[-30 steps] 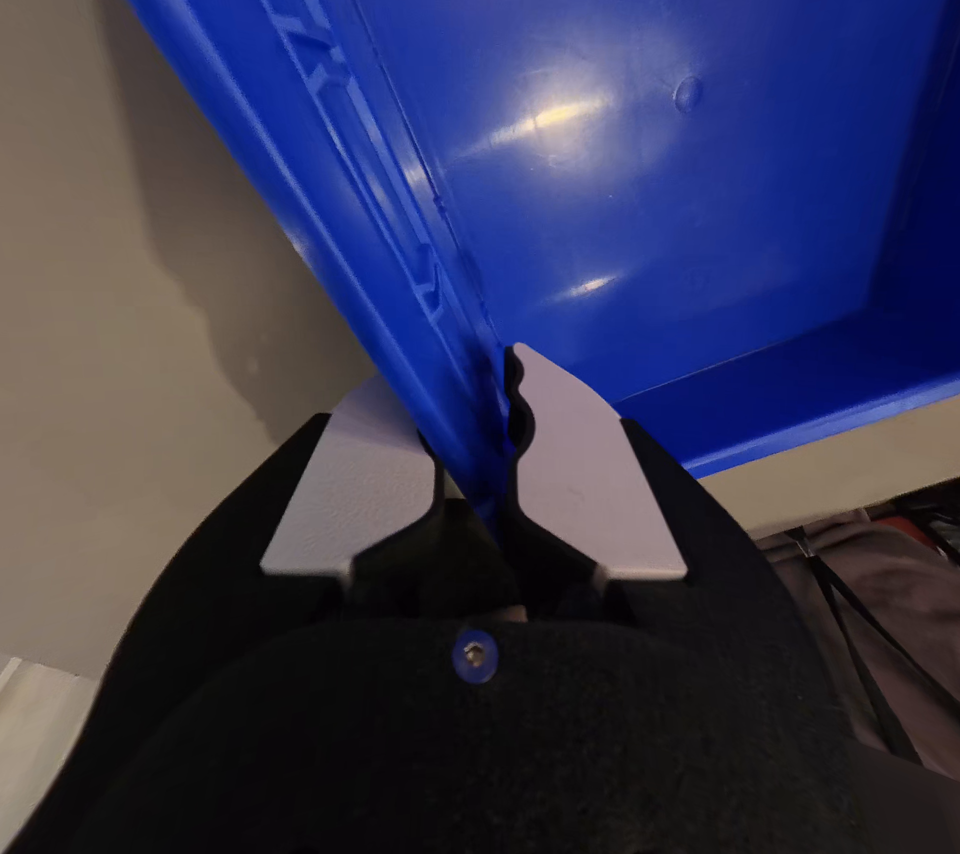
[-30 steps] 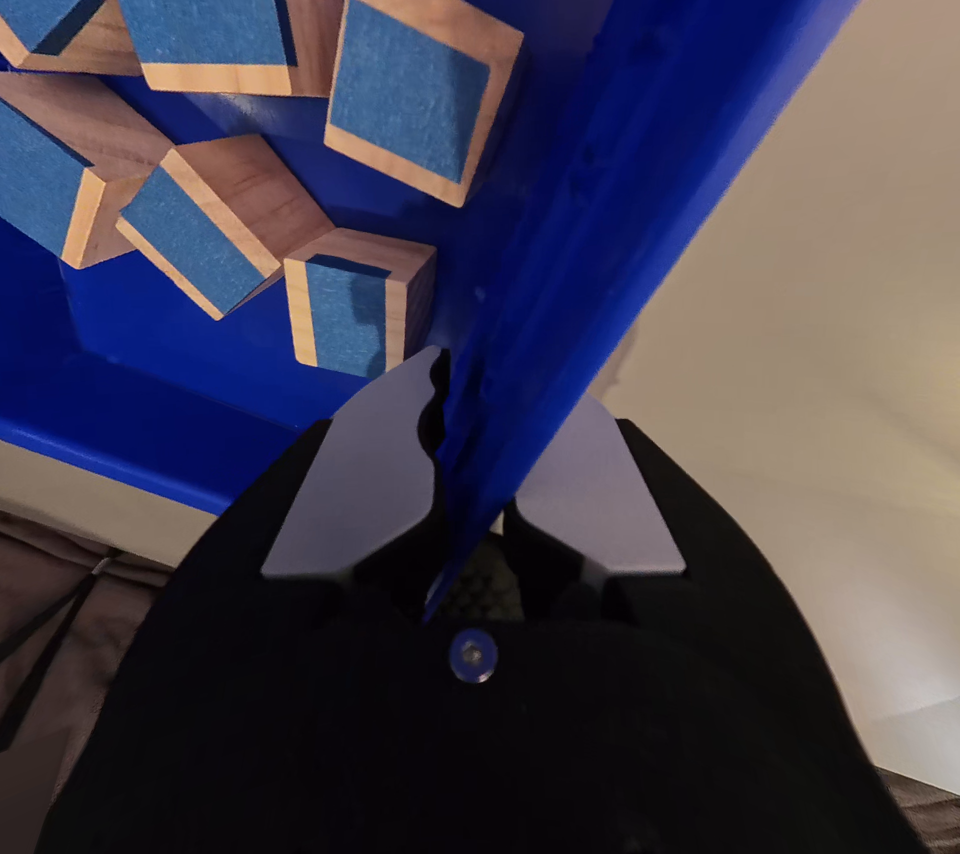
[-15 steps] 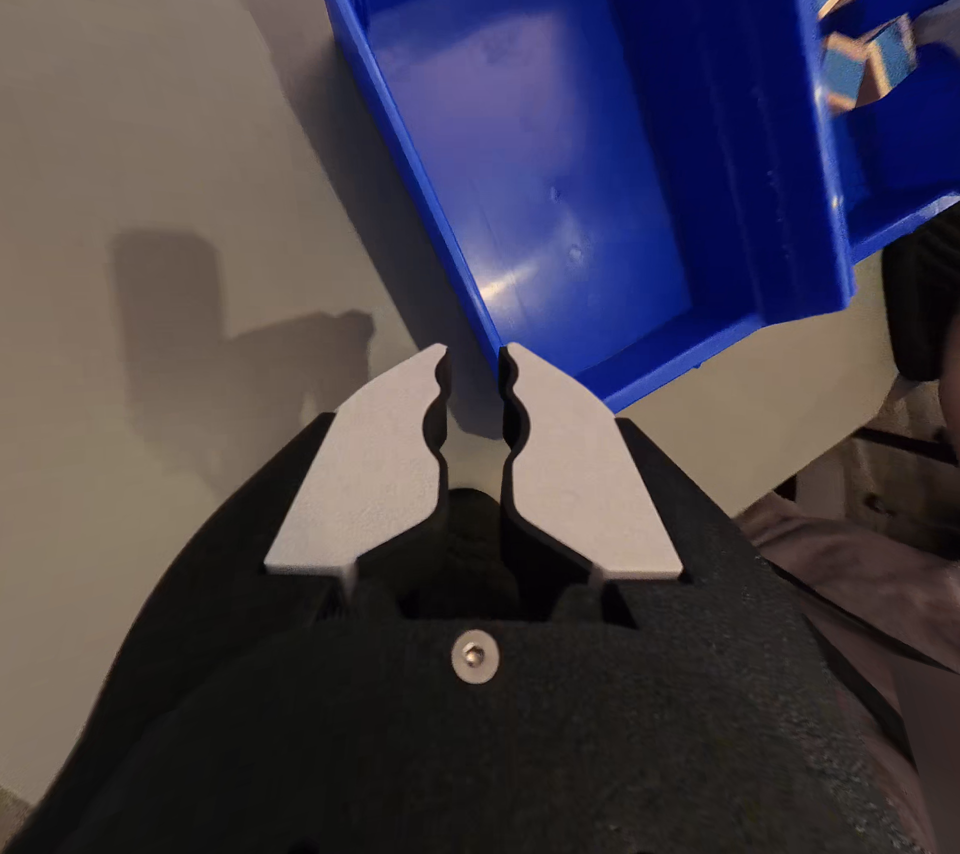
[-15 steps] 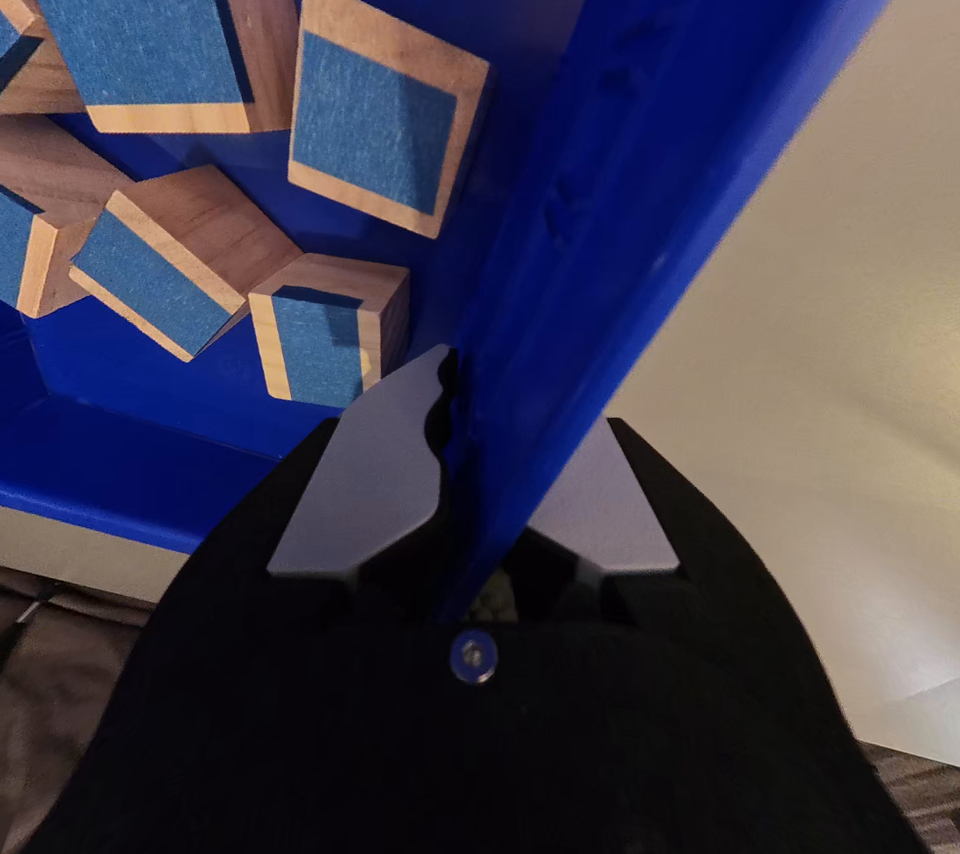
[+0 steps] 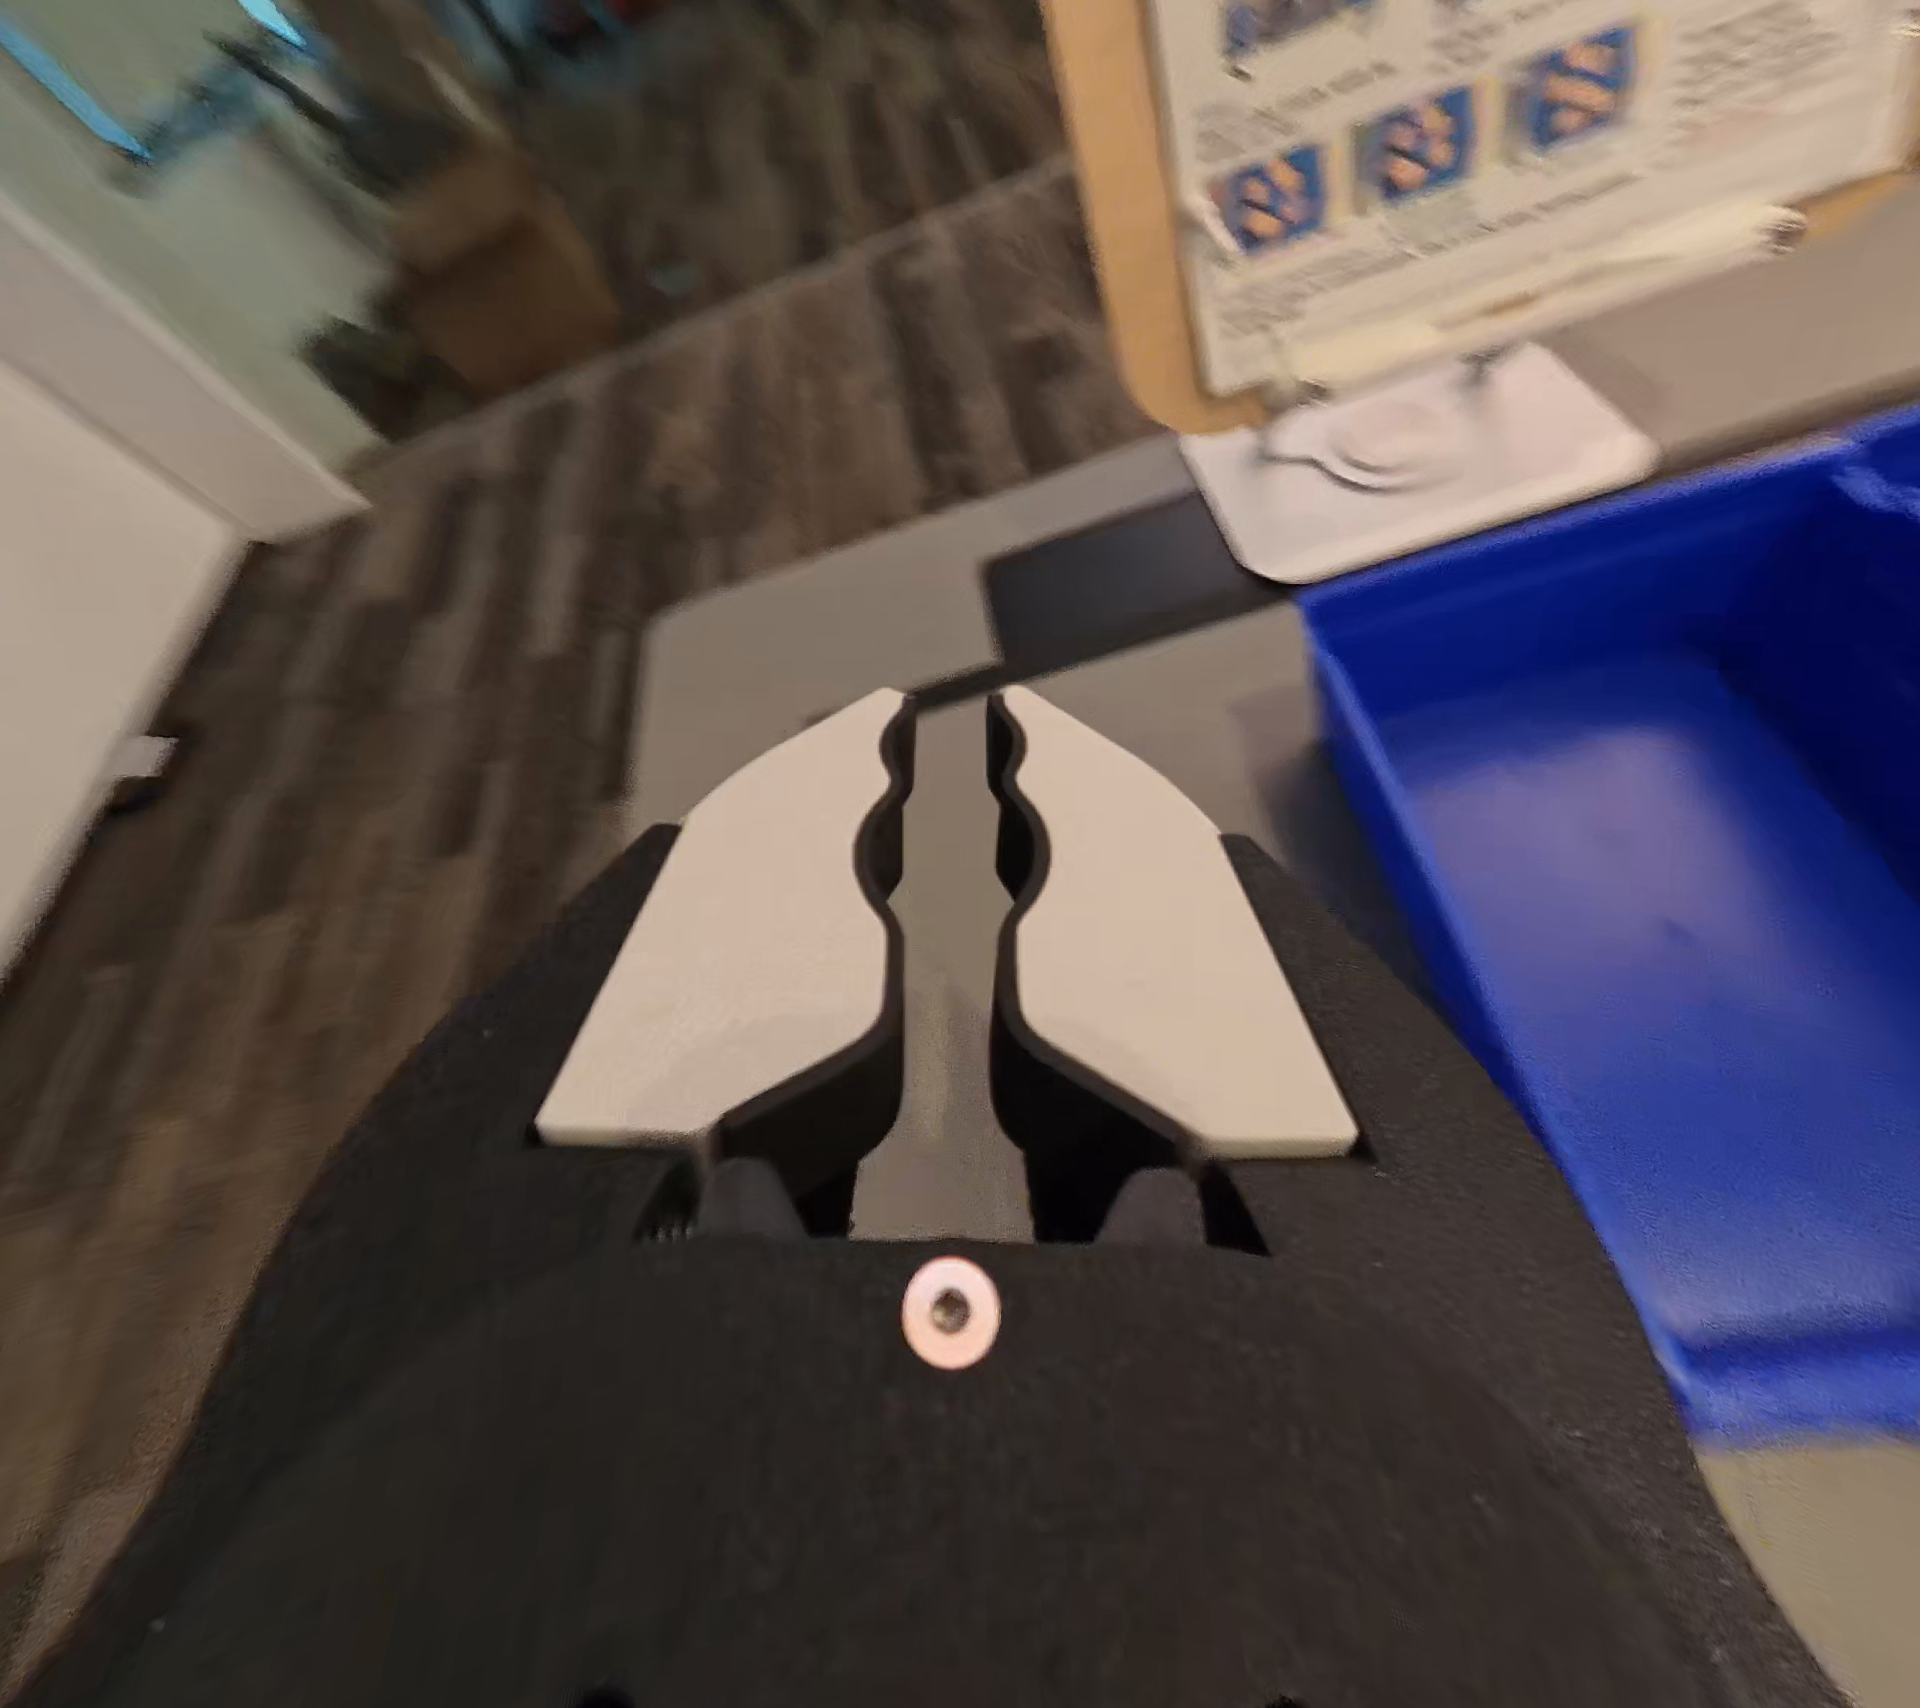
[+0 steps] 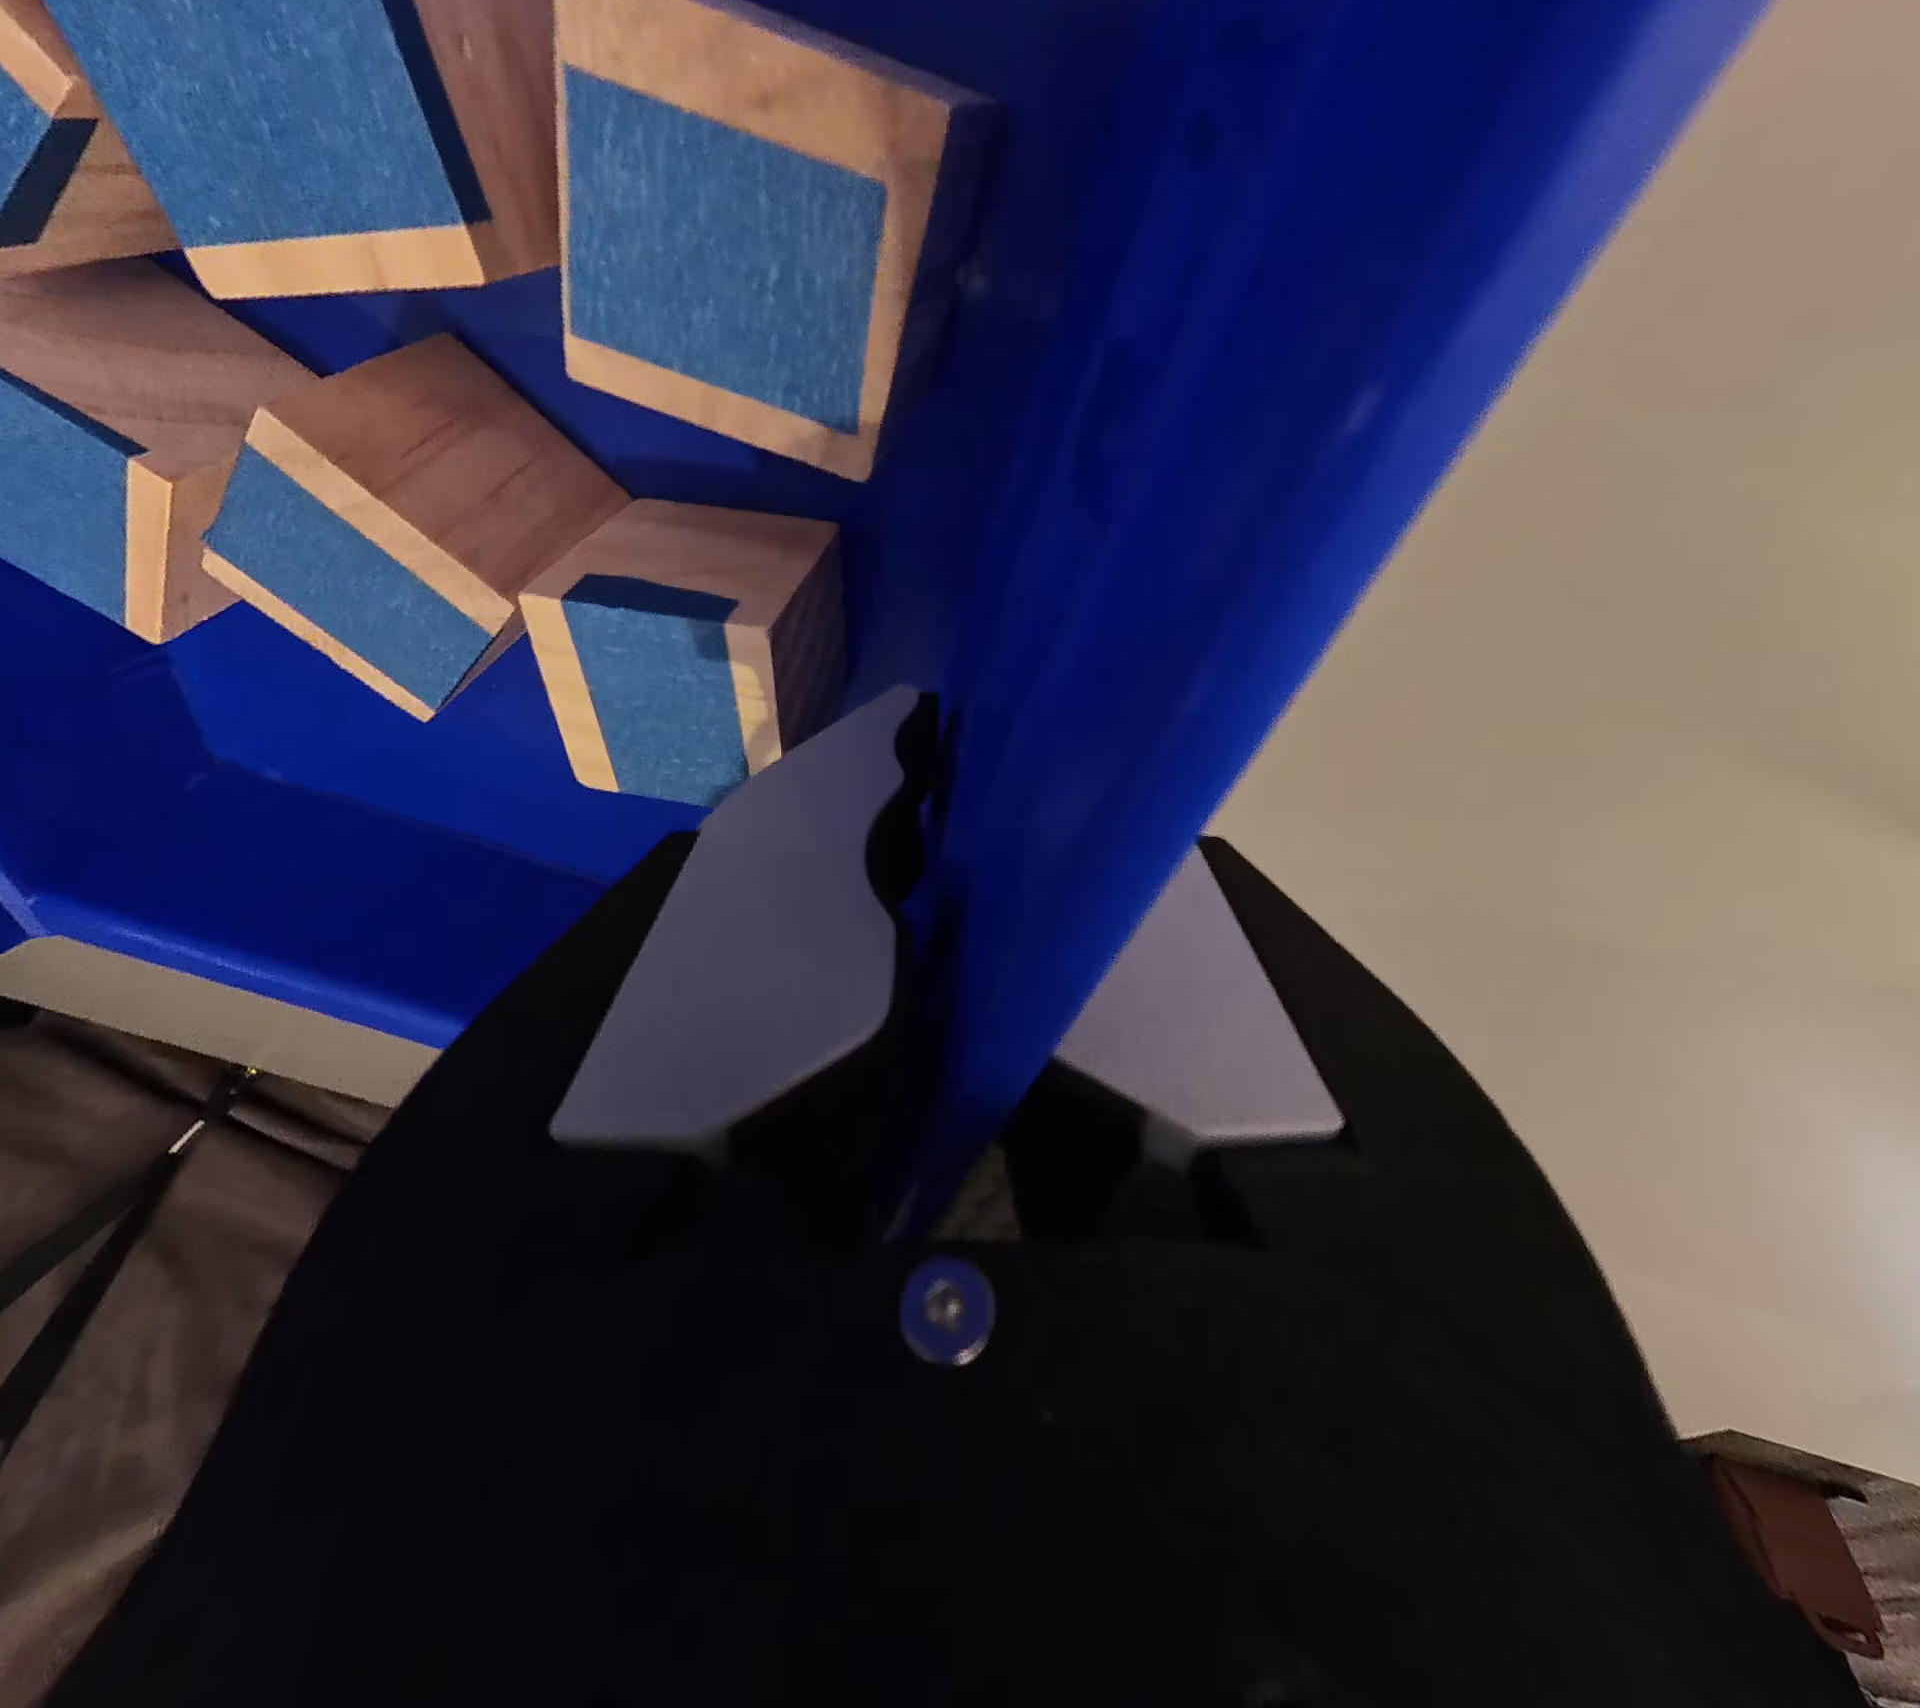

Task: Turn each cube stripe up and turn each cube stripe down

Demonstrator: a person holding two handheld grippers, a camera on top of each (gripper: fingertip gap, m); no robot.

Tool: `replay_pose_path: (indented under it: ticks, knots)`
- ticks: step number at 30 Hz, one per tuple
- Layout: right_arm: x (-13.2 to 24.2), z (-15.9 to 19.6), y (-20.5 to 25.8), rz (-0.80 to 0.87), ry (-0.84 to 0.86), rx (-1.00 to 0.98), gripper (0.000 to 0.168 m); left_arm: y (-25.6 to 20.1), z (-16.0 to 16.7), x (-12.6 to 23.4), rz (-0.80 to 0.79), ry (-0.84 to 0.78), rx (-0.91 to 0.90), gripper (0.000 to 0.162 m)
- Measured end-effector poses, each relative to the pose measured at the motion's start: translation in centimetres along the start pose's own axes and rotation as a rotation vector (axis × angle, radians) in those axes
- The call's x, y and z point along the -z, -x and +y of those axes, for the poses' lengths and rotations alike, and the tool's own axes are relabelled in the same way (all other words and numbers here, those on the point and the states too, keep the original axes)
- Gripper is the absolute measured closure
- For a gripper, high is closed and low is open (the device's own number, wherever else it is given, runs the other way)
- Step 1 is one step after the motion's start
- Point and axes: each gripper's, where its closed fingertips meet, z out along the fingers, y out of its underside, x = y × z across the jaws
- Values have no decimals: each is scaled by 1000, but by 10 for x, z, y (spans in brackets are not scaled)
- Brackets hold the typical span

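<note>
Risk lies with the right gripper [image 6: 940,723]: its jaws are clenched on the blue bin wall [image 6: 1143,308]; we judge any jerk would tumble the wooden cubes [image 6: 717,245] resting at ten o'clock inside, most showing blue stripes upward; the left gripper [image 5: 945,702] hangs empty, jaws slightly parted, the blue bin's empty compartment [image 5: 1621,879] at three o'clock.

The bin [image 6: 1174,370] is saturated blue, walls and floor alike. Each wooden cube [image 6: 727,245] is pale tan with grain lines and a matte medium-blue stripe. The bench [image 6: 1621,723] is plain beige. The left gripper [image 5: 948,702] has light grey jaws in a textured black body; the floor [image 5: 312,827] shows grey-brown planks.
</note>
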Motion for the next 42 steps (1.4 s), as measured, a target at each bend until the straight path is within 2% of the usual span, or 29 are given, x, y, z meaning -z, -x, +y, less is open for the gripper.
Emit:
replay_pose_path:
  ticks: [1, 2, 4, 6, 13, 20, 26, 29, 33, 37, 42]
  knots:
    - [0, 0, 0, -9, 7, -3, 161, 10, -4, 3, -77, -45, -23, 152]
    - [0, 1, 0, -14, 14, -7, 161, 14, -8, 5, -119, -91, -37, 159]
    - [0, 4, -2, -23, 32, -7, 161, 10, -11, 3, -89, -134, -42, 158]
    - [1, 6, -5, -32, 37, -13, 161, 8, -7, -3, -52, -113, -4, 138]
    - [8, 27, -22, -53, 63, -38, 163, 17, 7, -26, -50, -46, 11, 109]
    - [36, 43, -39, -40, 10, -117, 163, 20, 6, -28, -24, -70, 42, 106]
    - [91, 43, -31, 11, -48, -107, 163, 23, 12, -33, -33, -35, 45, 102]
    - [121, 32, -5, 57, -57, -42, 163, 27, 12, -34, -50, -36, 46, 102]
    - [144, 5, 57, 56, -44, 99, 163, 37, 20, -35, -103, 7, 42, 101]
    - [145, -30, 137, -5, -28, 274, 163, 46, 30, -34, -102, 47, 56, 101]
    - [129, -73, 234, -62, 11, 443, 163, 68, 43, -18, -132, 73, 96, 101]
